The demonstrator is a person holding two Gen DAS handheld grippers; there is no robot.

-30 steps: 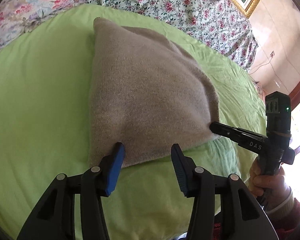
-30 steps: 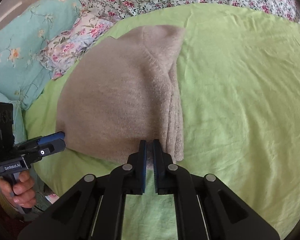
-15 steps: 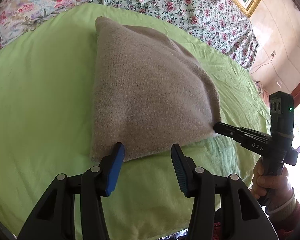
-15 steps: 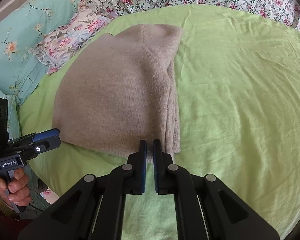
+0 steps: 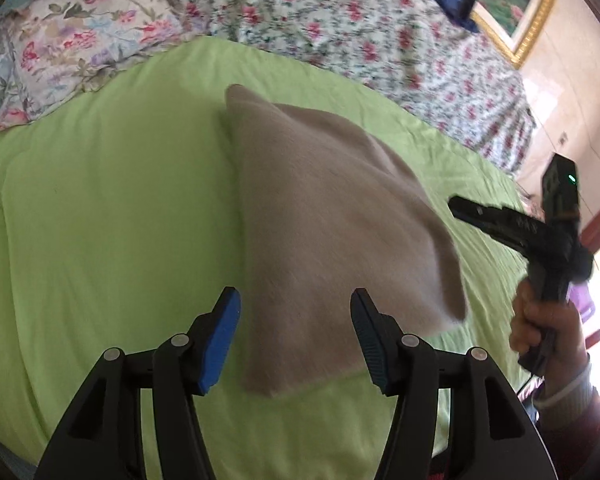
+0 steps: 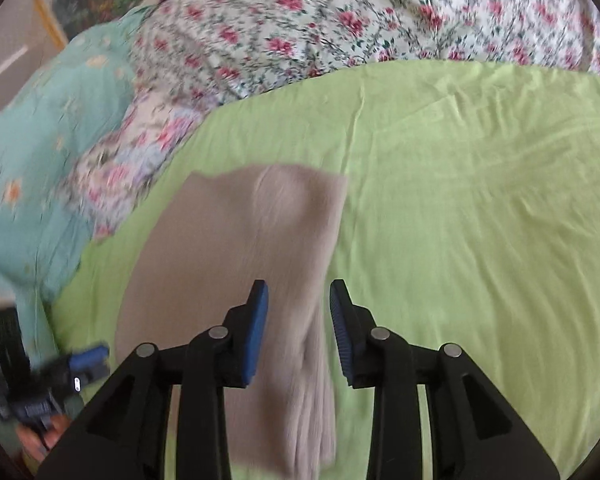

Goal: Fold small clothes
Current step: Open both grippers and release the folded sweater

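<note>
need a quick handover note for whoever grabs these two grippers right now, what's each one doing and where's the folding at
Left gripper: open, jaws have just been widening, nothing pinched; it sits above the near edge of the folded beige knitted garment.
Right gripper: open, jaws have just been opening; the garment's layered right edge lies below the gap, not pressed by the pads.
Garment: lies folded on the lime green bedsheet, free of both grippers; stacked edges show in the right wrist view.
Done: at least one fold is laid down.
Left: probably a check or a last fold; the blurred pictures do not show whether it is neat enough.

Lime-green sheet [image 5: 100, 220], floral bedding [image 5: 340, 32] (rumpled), gilt-framed picture [image 5: 516, 12]
</note>
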